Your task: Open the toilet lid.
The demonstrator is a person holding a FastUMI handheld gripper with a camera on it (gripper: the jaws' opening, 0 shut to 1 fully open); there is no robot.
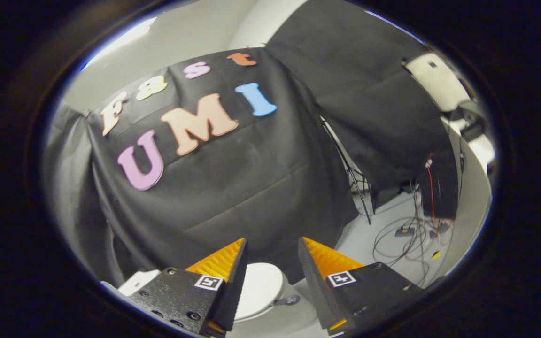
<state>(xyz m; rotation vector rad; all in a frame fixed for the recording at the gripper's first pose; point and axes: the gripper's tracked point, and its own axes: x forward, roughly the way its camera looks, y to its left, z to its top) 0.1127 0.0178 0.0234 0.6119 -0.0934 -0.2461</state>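
The gripper [272, 244] hangs with its fingers spread, gripping nothing. Between and beyond them sits the white toilet [261, 288] (lid down), near the black cloth wall [251, 188]; cables [406, 239] lie far right.

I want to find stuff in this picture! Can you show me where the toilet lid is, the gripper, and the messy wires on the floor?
toilet lid [262, 286]: gripper view, on its closed white top.
gripper [273, 256]: gripper view, in the open gap midway between its fingertips.
wires [404, 234]: gripper view, on the tangled loops on the floor.
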